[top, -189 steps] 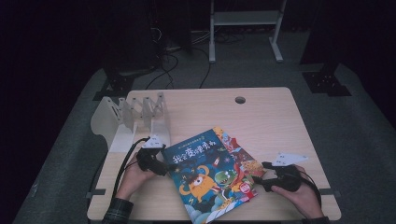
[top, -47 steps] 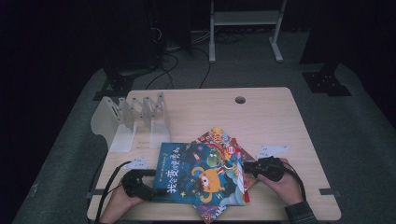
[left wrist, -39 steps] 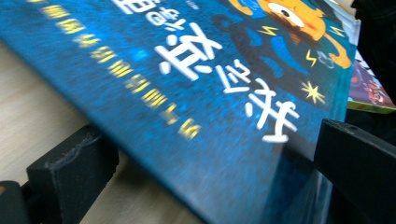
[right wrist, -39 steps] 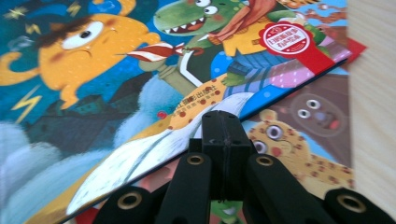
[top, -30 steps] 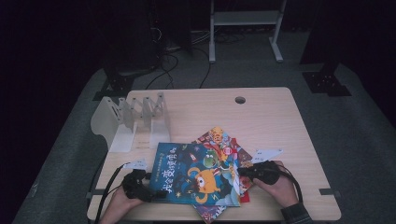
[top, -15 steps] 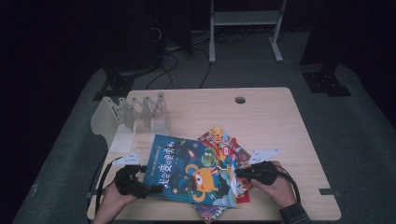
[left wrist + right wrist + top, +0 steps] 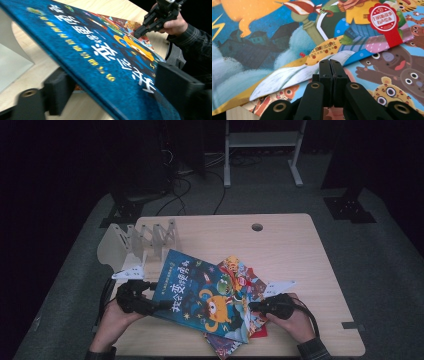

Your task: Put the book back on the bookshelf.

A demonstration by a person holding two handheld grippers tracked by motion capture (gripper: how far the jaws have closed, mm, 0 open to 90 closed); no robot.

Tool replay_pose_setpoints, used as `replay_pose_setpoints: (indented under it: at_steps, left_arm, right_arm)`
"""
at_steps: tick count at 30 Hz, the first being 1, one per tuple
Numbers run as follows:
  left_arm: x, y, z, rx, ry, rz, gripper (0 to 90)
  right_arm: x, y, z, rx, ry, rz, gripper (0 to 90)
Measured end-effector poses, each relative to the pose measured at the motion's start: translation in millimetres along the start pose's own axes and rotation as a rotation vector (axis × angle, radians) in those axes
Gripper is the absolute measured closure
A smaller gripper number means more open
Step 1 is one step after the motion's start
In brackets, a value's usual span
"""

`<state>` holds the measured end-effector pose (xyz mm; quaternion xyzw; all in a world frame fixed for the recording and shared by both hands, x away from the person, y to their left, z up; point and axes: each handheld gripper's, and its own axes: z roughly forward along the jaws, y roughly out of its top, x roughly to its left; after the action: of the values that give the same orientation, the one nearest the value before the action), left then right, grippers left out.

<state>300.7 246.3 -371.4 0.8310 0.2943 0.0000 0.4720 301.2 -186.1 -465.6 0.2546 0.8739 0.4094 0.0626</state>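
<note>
At the counter's point(image 7: 300, 250) near edge, the blue picture book point(image 7: 200, 292) lies tilted atop other books, its left edge between the closing jaws of the left hand-held gripper point(image 7: 159, 305). Right hand-held gripper point(image 7: 252, 307) is shut, empty, tips on the pile. Judged thin, glossy, flexible; grip deep at the edge.

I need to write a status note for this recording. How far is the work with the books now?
Done so far: the blue book is tilted, its left edge off the other books. In hand: the left gripper has that edge between its jaws, which have just been closing; the right gripper, shut, rests on the pile. Left, probably: carrying the book to the white rack, where no book stands.
</note>
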Motion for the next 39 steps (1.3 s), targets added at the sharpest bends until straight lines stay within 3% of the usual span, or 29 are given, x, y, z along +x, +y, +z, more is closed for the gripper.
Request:
replay_pose_setpoints:
  at_steps: [3, 9, 17, 23, 24, 25, 30, 39]
  left_arm:
    - [3.9, 8.8, -4.6, 0.003, -0.001, 0.000, 33.2]
    - [12.6, 23.9, -9.0, -0.015, -0.030, -0.045, 46.7]
    - [22.0, 50.9, -11.6, 0.023, -0.059, -0.038, 54.0]
    - [30.4, 85.9, -12.6, 0.084, -0.057, -0.024, 58.4]
    - [30.4, 85.9, -12.6, 0.084, -0.057, -0.024, 59.1]
    - [30.4, 97.5, -12.1, 0.105, -0.042, -0.015, 59.9]
    - [24.7, 125.3, -11.8, 0.148, -0.028, 0.024, 62.9]
    - [19.9, 160.1, -8.9, 0.214, -0.021, 0.033, 68.9]
  right_arm:
    - [1.7, 0.5, 0.2, 0.003, -0.003, -0.009, 87.8]
    - [4.9, 1.3, 1.7, 0.002, 0.016, -0.017, 87.9]
    - [10.4, 4.0, 6.4, 0.000, 0.053, -0.028, 87.8]
    - [16.7, 10.2, 14.4, -0.001, 0.077, -0.042, 87.6]
    - [16.7, 10.2, 14.4, -0.001, 0.077, -0.042, 87.6]
    - [18.7, 13.7, 18.1, 0.002, 0.087, -0.052, 86.5]
    - [21.5, 21.1, 26.2, 0.003, 0.099, -0.065, 86.9]
    - [23.8, 28.6, 37.1, -0.014, 0.110, -0.063, 82.9]
